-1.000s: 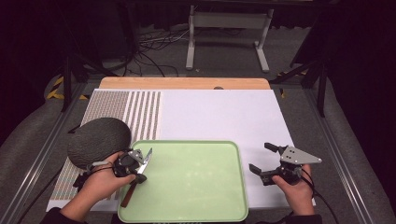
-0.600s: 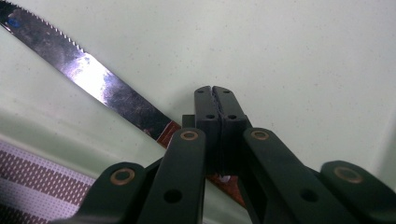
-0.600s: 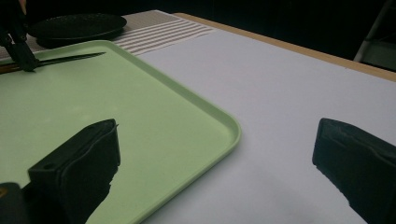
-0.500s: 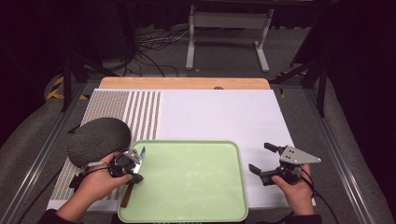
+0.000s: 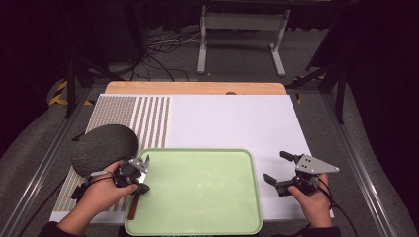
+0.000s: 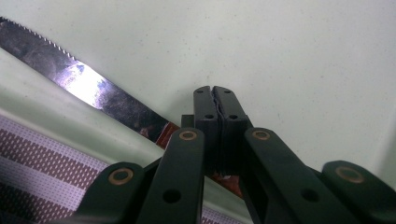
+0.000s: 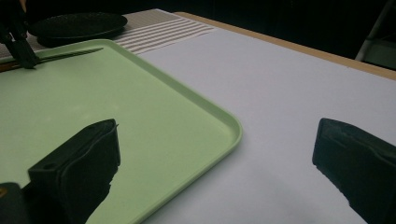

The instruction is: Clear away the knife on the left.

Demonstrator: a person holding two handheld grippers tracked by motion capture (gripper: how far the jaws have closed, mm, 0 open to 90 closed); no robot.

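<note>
Serrated knife [image 6: 88, 91] with shiny steel blade and reddish-brown wooden handle, lying flat across the left rim of the pale green tray [image 5: 197, 217], blade tip over the tray floor, handle end jutting off the rim

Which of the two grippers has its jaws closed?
The left gripper, beside the serrated steel knife on the green tray; the right gripper's stand wide apart.

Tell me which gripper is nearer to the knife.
Left. The left gripper sits over the knife at the green tray's left edge; the right gripper hangs past the tray's right side.
</note>
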